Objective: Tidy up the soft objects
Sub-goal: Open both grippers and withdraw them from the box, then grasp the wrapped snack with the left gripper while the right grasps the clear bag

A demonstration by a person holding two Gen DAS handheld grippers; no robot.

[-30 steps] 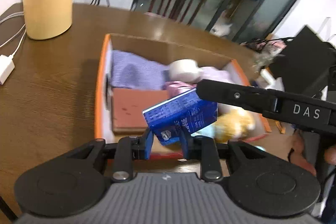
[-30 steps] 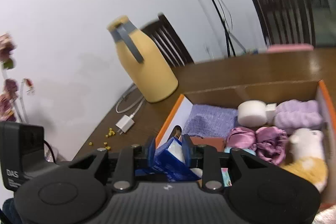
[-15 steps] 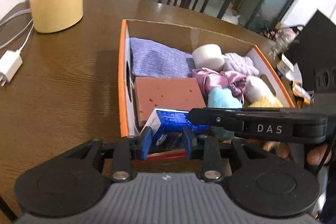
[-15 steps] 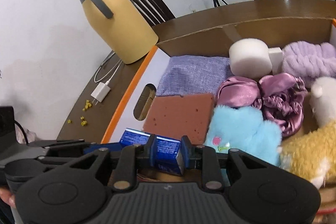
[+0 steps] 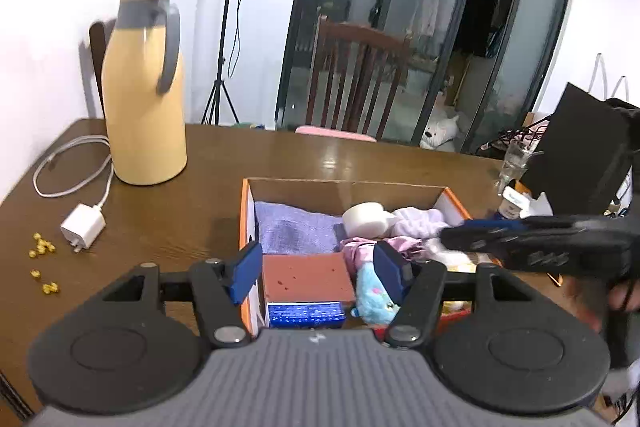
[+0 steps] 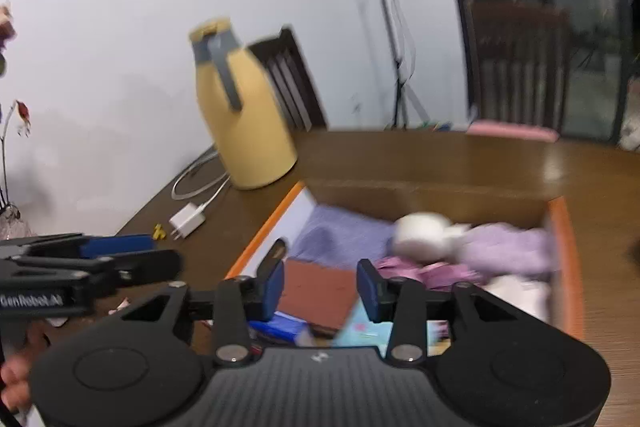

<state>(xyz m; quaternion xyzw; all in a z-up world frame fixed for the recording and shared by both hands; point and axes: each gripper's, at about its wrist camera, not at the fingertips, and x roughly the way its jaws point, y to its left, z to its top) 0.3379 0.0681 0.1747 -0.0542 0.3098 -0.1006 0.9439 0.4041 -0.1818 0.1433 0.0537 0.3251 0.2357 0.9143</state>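
Above table [image 5: 208,163], both tongs [image 5: 316,269] agape.

box [image 5: 244,211]: orange rim | sponge [image 5: 306,277]: red-brown | tissue pack [image 5: 306,314]: blue | jug [image 5: 144,123]: yellow, grey handle

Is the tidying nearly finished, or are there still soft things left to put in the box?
Nearly done, it seems. The blue packet now lies in the box beside the brown sponge, blue plush and purple cloth. Both the left gripper and right gripper have just been opening and hold nothing. No soft things show on the table.
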